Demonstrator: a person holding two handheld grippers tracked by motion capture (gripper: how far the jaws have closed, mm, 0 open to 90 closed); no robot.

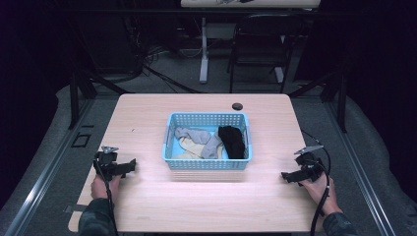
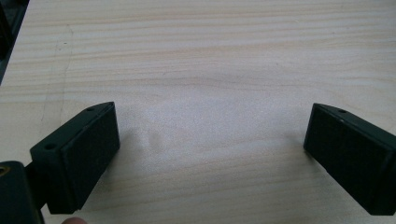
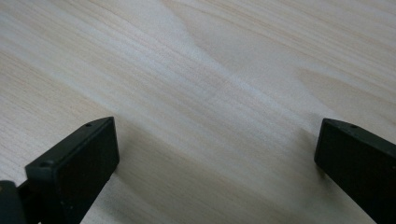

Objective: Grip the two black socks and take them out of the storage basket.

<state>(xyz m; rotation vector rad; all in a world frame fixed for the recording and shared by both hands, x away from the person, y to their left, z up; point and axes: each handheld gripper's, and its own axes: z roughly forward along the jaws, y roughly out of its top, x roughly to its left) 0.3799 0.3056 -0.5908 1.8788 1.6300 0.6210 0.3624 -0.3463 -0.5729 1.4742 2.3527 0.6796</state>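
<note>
1. The blue basket (image 1: 207, 162) sits at the middle of the wooden table (image 1: 147, 206), and inside it lie a grey sock (image 1: 196, 133), a cream sock (image 1: 189, 146) and a black sock (image 1: 232, 141), bunched together and touching
2. The left gripper (image 1: 129, 166) rests low at the table's left, well apart from the basket, with its jaws pointing toward the basket's left wall; in the left gripper view (image 2: 210, 140) the jaws stand wide apart with bare wood between them
3. The right gripper (image 1: 287, 176) mirrors it at the table's right, also well apart from the basket; in the right gripper view (image 3: 215, 154) its jaws are spread wide and hold nothing
4. The work in hand looks like taking the socks out of the basket, and it seems to be at its very start, since all the socks still lie inside
5. To do the reach well, lift each gripper above the basket rim before moving inward, so that a jaw does not knock the light plastic wall and push the basket along
6. Come down with jaws wide over a raised fold of one sock, the black one for the right hand and the grey or cream one for the left, and pinch cloth only, not the lattice floor
7. The grey and cream socks overlap, so a slow lift should show whether one drags the other
</note>
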